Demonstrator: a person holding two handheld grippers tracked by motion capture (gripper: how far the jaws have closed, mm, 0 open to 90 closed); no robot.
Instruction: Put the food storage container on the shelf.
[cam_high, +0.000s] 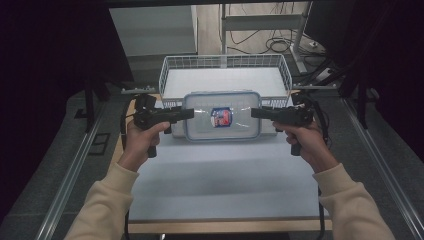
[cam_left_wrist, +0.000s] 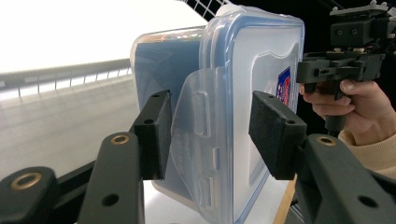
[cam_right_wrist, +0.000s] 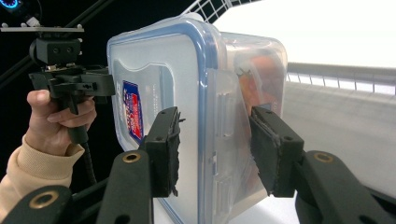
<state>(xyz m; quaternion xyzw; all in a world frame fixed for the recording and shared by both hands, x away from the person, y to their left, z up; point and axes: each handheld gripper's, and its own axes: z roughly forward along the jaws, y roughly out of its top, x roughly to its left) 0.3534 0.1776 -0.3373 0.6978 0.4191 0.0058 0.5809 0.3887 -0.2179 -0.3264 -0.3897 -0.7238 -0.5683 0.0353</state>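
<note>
One table (cam_high: 220, 195) is taking up the middle of the high view, its pale top running from six o'clock up toward twelve, and one white wire basket (cam_high: 172, 75) is sitting at its far end, at twelve o'clock. Just in front of the basket, at the centre of the view, one clear plastic box (cam_high: 222, 130) with a blue-edged lid is hanging above the tabletop, lid facing up, with one red and blue sticker (cam_high: 221, 117) showing on it. Two forearms in cream sleeves are coming in from six o'clock, one hand to each tool. The left gripper (cam_high: 186, 114) is reaching in from nine o'clock and is gripping the box by its short end: in the left gripper view (cam_left_wrist: 208, 135) one pad is lying against the underside of the box and the other is standing against the lid, with one clear latch flap (cam_left_wrist: 198, 140) sitting between them. The right gripper (cam_high: 256, 113) is reaching in from three o'clock and is clamping the opposite short end; in the right gripper view (cam_right_wrist: 215, 149) its two pads are bracketing the rim, one on the lid side and one on the base side, where something orange is showing through the wall. Each gripper view is also catching the other hand and its tool at the far end of the box, at about two o'clock in the left one and ten o'clock in the right.
</note>
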